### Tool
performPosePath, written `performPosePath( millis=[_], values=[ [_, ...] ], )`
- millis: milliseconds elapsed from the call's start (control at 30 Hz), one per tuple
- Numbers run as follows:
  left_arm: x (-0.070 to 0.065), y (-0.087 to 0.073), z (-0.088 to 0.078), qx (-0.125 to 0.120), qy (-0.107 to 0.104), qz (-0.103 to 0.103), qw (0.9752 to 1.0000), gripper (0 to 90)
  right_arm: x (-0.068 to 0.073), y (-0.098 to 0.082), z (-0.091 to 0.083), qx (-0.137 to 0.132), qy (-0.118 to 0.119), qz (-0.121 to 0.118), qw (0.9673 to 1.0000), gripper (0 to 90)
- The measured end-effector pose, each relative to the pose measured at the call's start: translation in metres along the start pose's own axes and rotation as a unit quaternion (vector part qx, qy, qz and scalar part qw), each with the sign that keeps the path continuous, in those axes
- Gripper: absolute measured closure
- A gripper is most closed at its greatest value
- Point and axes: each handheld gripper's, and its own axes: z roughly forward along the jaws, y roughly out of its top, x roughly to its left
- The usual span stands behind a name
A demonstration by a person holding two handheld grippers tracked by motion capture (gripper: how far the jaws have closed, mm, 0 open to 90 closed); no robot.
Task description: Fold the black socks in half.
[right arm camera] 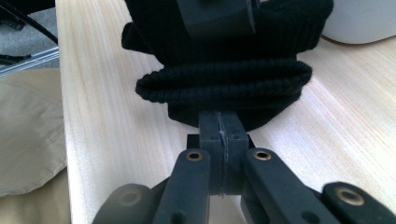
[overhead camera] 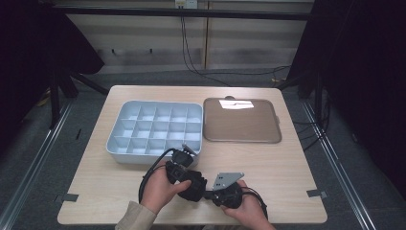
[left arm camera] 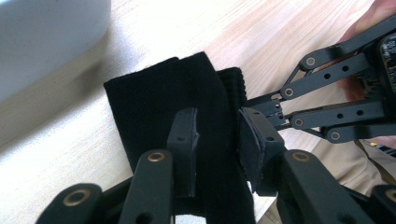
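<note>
Black knitted cloth, ribbed and folded into a thick soft bundle, sits between the jaws of the left gripper; the jaws stand part open with the fabric loosely between the flat pads. The right gripper, just beside it, has its jaws closed flat together, their tips at the fold's rounded edge. Both rest low over the pale wood-grain worktop. Beyond the left gripper stands a white plastic compartment tray; beside that lies a brown square lid.
</note>
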Motion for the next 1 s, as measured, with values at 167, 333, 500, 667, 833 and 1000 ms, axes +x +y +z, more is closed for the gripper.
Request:
performPosePath(
  millis=[167, 333, 500, 667, 833, 1000],
  values=[
    [0.002, 0.000, -0.004, -0.003, -0.003, -0.006, 1.0000, 67.5, 0.000, 0.000, 0.000, 0.000, 0.000, 0.000, 1.0000, 90.0],
    [0.002, 0.000, -0.008, -0.015, -0.002, -0.008, 0.9998, 73.0, 0.000, 0.000, 0.000, 0.000, 0.001, 0.001, 1.0000, 90.0],
    [0.002, 0.000, -0.007, -0.018, -0.005, -0.013, 0.9997, 79.8, 0.000, 0.000, 0.000, 0.000, 0.000, 0.001, 1.0000, 90.0],
    [0.001, 0.000, 0.000, -0.010, -0.006, -0.012, 0.9999, 85.7, 0.000, 0.000, 0.000, -0.001, 0.000, 0.001, 1.0000, 90.0],
    [0.001, 0.002, 0.008, 0.000, -0.008, -0.011, 0.9999, 85.8, 0.000, 0.000, 0.000, -0.001, 0.000, 0.001, 1.0000, 90.0],
    [0.000, 0.003, 0.017, 0.008, 0.000, -0.014, 0.9999, 85.1, 0.000, 0.000, 0.000, -0.001, 0.000, -0.001, 1.0000, 90.0]
  ],
)
